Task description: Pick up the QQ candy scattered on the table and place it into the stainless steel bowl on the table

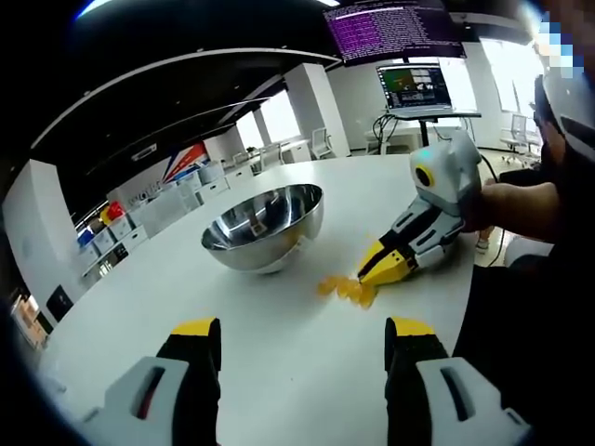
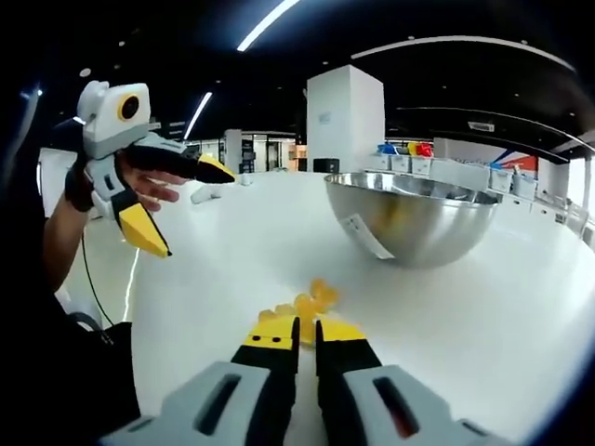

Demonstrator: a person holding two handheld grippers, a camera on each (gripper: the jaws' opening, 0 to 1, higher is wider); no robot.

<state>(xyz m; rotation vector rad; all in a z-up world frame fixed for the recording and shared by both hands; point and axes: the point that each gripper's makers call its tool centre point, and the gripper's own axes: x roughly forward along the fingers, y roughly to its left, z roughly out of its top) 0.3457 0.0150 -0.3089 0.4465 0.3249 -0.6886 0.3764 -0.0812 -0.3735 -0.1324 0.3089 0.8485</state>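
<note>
In the left gripper view, the left claw rises from the bottom with its two yellow-tipped black jaws spread wide apart and nothing between them; it hangs released above the round white tabletop. Ahead of it, a shiny stainless steel bowl stands upright on the tabletop, its rim open to the ceiling. To the right of the bowl and near it, a small cluster of translucent orange-yellow QQ candy lies on the white surface. The right claw comes in from the right side of this view, held by a person's hand, its yellow tips pressed together and lowered right at the edge of the candy cluster.

In the right gripper view, the right claw shows its two jaws nearly closed, with only a thin slit between the yellow tips, which sit at the near edge of the candy. Whether a piece is pinched between them I cannot tell. The bowl stands beyond and to the right, with a white label on its outer wall; the candy lies on the tabletop outside the bowl. At the upper left, the left claw is held in the air by a hand, its jaws wide apart, well clear of the candy.
</note>
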